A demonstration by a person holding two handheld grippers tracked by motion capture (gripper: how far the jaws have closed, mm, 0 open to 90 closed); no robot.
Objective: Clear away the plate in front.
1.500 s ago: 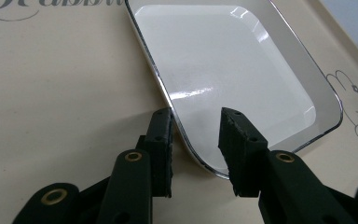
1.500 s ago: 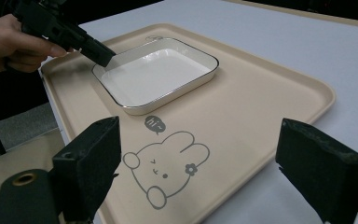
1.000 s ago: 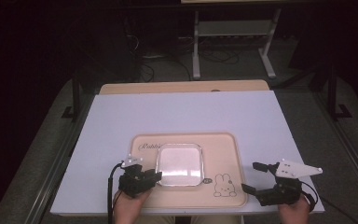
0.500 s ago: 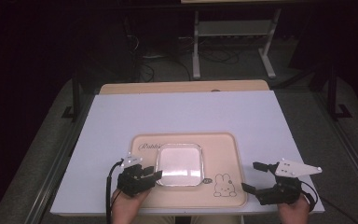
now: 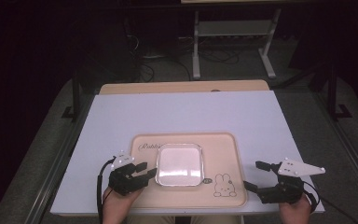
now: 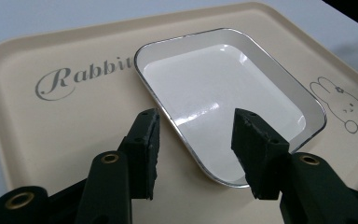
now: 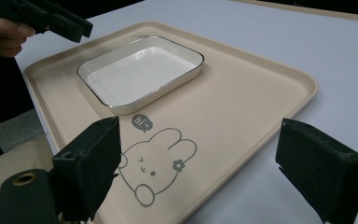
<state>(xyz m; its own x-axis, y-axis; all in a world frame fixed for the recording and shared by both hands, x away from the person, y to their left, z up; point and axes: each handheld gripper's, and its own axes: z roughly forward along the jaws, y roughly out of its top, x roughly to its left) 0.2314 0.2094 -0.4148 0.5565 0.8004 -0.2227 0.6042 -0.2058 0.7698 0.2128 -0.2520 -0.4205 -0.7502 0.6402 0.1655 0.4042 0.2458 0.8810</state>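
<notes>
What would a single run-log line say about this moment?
left gripper: jaws just opening, straddling white dish rim, no grip | right gripper: open, at tray corner | dish: on tray

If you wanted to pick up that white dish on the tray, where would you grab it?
Probably by the raised rim on the near left edge of the dish, where the left claw is open with one jaw on each side. The dish lies flat on the tray, so only its thin upturned rim offers a hold.
</notes>
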